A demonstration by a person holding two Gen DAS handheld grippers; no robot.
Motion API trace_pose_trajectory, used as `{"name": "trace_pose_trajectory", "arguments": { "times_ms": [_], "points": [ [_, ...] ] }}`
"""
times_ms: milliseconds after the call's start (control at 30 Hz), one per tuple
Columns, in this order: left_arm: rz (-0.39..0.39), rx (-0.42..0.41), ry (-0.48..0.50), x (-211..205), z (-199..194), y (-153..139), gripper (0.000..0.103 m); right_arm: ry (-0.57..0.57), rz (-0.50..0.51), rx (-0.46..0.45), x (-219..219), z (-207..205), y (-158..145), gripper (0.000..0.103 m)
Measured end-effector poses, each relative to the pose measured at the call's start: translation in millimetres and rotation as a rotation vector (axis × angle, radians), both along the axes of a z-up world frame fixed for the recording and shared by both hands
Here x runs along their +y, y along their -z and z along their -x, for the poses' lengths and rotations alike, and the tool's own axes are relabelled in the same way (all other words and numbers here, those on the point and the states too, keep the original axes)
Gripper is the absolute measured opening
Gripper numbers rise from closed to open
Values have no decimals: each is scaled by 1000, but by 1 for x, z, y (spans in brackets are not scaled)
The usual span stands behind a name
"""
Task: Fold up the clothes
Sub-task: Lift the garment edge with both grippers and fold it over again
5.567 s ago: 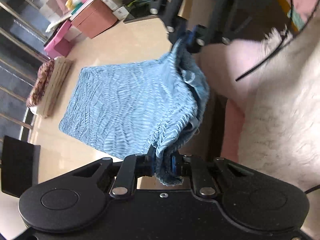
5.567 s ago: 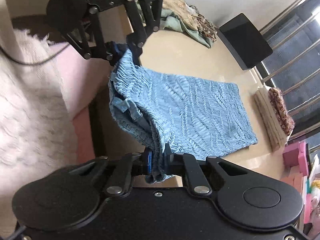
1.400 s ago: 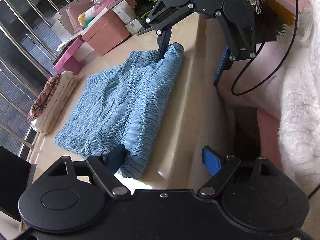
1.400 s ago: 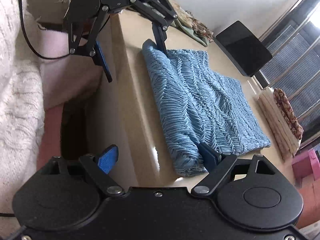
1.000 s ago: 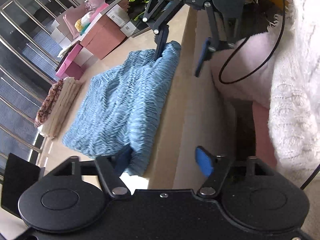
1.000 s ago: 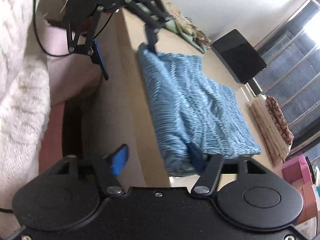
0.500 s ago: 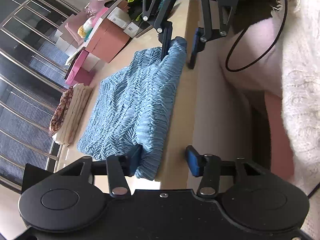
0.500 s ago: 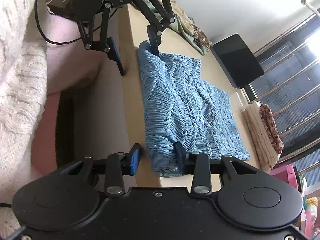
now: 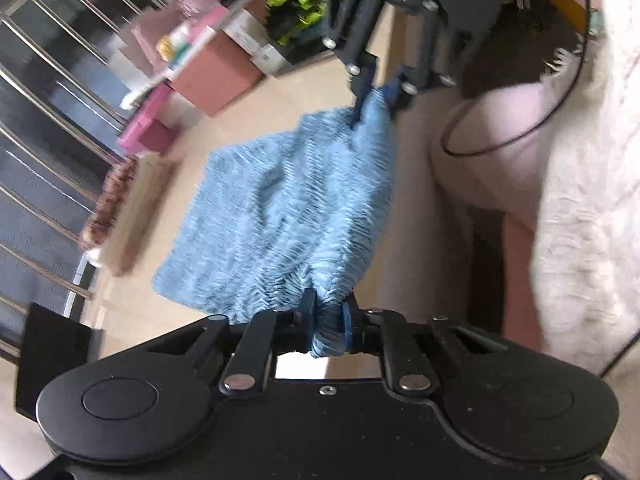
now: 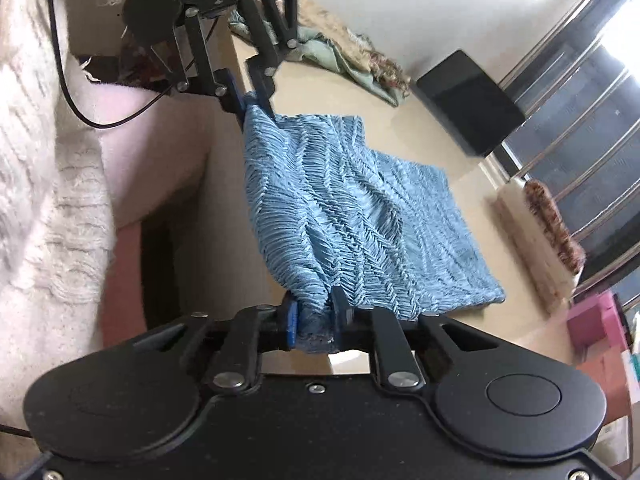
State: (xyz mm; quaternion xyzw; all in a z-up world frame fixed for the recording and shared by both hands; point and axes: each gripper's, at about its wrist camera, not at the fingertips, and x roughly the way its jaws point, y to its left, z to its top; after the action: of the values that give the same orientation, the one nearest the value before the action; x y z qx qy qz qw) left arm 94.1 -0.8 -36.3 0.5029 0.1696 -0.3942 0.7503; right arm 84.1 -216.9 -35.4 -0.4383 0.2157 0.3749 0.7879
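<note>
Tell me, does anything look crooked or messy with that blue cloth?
Nothing stands out. The blue cloth is pinched at two near corners by the left tool and right tool, its far part resting on the table, rippled but not tangled.

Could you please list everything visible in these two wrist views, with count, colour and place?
blue garment: one, light blue, ribbed; near edge lifted by both grippers, far part lying on the table.
table: one, beige, glossy, under the garment.
black box: one, black, on the table by the window.
folded stack: one, cream with a brown patterned piece on top, at the table's window edge.
crumpled cloth: one heap, green and tan, at the table's far end.
boxes: several, pink and brown, beyond the garment.
white fluffy cloth: one, off the table's near side.
left gripper: black, blue pads, clamped on a garment corner.
right gripper: black, blue pads, clamped on the other corner.
</note>
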Motion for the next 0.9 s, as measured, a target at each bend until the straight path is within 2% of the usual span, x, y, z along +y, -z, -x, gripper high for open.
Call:
{"name": "trace_pose_trajectory", "arguments": {
  "times_ms": [67,133,167,300,400,467,567,667,900],
  "points": [
    [-38,-110,29,2,8,12,59,-15,14,-61,0,5,9,49],
    [-80,-181,59,5,15,23,63,-47,38,-127,-1,16,20,57],
    [-102,-211,74,7,18,29,63,-62,54,-151,-1,20,26,57],
    [-79,-217,86,11,16,38,63,-118,109,-232,0,23,41,58],
    [-95,-273,130,13,15,46,55,-149,148,-283,0,23,47,55],
    [-107,-275,163,12,19,49,41,-156,171,-280,0,20,47,44],
    [-119,-297,200,10,23,51,28,-149,178,-260,3,15,41,33],
    [-84,-294,192,9,24,45,17,-131,166,-225,7,12,31,21],
    [-94,-344,168,10,22,48,21,-106,136,-197,6,13,25,19]
  ]
}}
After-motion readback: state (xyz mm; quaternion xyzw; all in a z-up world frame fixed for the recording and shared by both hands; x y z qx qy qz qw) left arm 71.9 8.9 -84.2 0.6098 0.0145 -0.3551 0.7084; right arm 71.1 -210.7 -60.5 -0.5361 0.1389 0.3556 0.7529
